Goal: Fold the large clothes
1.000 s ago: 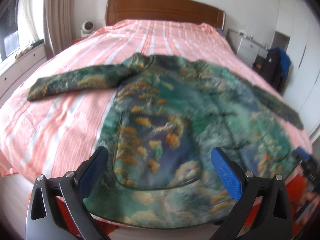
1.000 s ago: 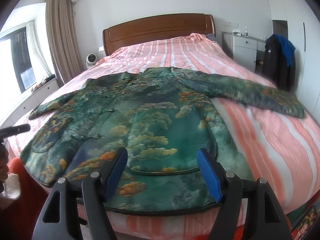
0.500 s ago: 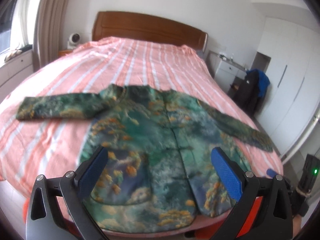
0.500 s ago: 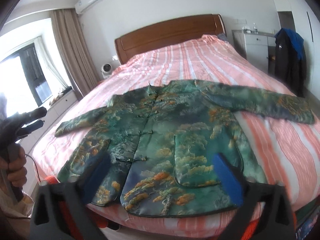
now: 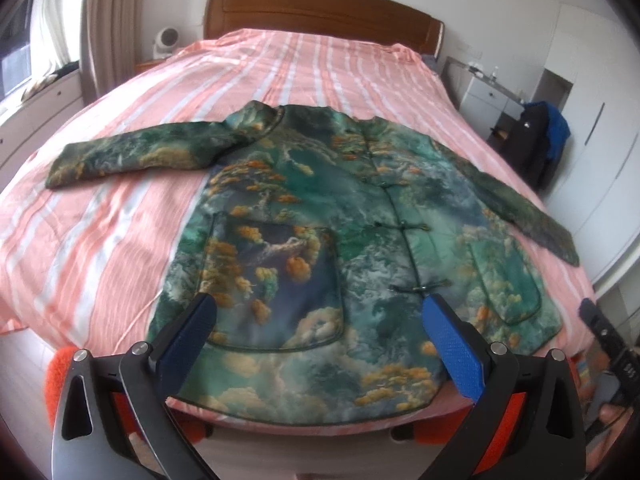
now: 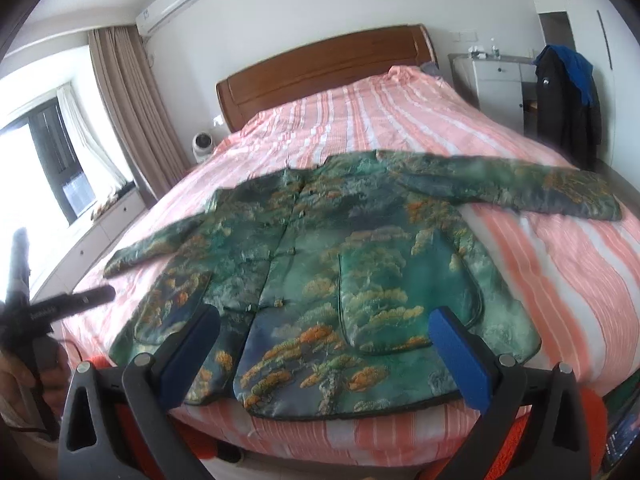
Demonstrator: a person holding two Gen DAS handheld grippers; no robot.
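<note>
Across the middle of both frames, a green patterned jacket [image 5: 320, 240] lies flat and buttoned on the striped bed [image 5: 120, 220], both sleeves spread wide, its hem at the near edge. Left tongs [image 5: 320, 332] and right tongs [image 6: 324, 344] hover at lower frame above the hem, each pair spread wide apart with nothing between the pads. Folding appears not yet begun: no sleeve is turned in, and every fold remains to be made.
</note>
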